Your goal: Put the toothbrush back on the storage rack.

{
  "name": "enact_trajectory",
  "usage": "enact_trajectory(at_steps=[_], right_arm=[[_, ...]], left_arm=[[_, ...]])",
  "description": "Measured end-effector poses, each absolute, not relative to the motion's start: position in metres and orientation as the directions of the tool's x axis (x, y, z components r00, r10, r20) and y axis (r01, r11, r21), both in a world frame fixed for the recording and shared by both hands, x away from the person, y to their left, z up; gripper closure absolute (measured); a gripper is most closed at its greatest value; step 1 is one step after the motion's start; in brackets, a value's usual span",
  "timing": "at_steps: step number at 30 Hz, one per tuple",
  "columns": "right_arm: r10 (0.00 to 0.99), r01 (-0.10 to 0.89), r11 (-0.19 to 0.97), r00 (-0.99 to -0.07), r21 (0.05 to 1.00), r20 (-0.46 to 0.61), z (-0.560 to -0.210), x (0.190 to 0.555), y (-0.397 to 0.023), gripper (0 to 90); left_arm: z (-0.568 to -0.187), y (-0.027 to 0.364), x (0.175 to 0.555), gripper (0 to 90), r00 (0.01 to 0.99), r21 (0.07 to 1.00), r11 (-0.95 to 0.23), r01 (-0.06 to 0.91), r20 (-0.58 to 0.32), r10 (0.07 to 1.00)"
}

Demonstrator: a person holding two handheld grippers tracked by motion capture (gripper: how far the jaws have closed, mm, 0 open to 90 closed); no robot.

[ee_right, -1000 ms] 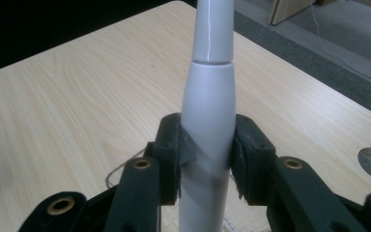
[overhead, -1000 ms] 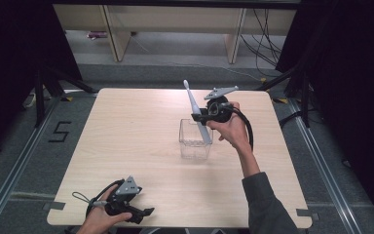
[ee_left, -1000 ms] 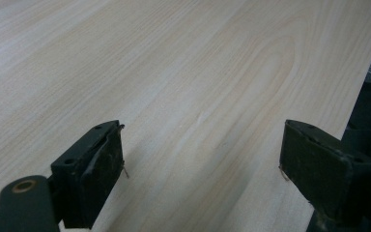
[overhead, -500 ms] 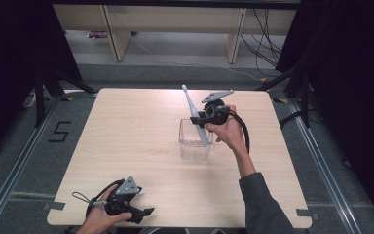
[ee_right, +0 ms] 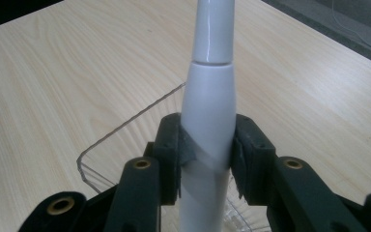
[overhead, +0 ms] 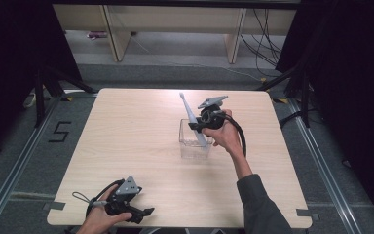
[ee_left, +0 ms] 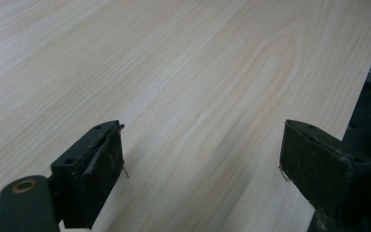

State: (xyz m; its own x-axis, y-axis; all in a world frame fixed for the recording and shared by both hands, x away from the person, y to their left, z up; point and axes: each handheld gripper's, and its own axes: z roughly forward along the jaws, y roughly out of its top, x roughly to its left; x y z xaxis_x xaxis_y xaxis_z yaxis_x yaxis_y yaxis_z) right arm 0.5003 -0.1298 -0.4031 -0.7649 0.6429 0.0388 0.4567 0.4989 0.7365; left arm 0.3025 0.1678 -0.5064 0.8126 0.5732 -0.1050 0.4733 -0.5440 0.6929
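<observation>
white electric toothbrush (ee_right: 207,121) is standing almost upright, a little tilted, with its lower end inside the clear plastic box (overhead: 195,141) near the middle of the wooden table (overhead: 136,146). the right gripper (overhead: 198,126) is pressing both jaws on the thick white handle, so it is closed on it, just above the box rim. the left gripper (overhead: 143,213) is resting at the near edge of the table, well apart from the box; its jaws are standing wide and are holding nothing between them.
</observation>
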Motion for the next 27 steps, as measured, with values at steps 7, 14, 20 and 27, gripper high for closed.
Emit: enact_trajectory(at_steps=[7, 14, 20, 27], right_arm=[[0.628, 0.438, 0.531, -0.778, 0.725, 0.011, -0.410, 0.503, -0.123, 66.7], [0.634, 0.456, 0.544, -0.773, 0.704, 0.011, -0.415, 0.505, -0.121, 66.7], [0.636, 0.474, 0.551, -0.772, 0.687, 0.022, -0.420, 0.505, -0.120, 66.7], [0.642, 0.493, 0.560, -0.766, 0.666, 0.028, -0.424, 0.505, -0.115, 66.6]], left_arm=[[-0.506, 0.168, 0.303, 14.9, 0.814, 0.693, -0.545, 0.471, -0.103, 0.572], [-0.506, 0.168, 0.302, 14.9, 0.812, 0.694, -0.542, 0.474, -0.106, 0.575], [-0.506, 0.168, 0.303, 14.9, 0.814, 0.693, -0.546, 0.472, -0.104, 0.572], [-0.506, 0.168, 0.303, 14.9, 0.814, 0.693, -0.545, 0.471, -0.103, 0.572]])
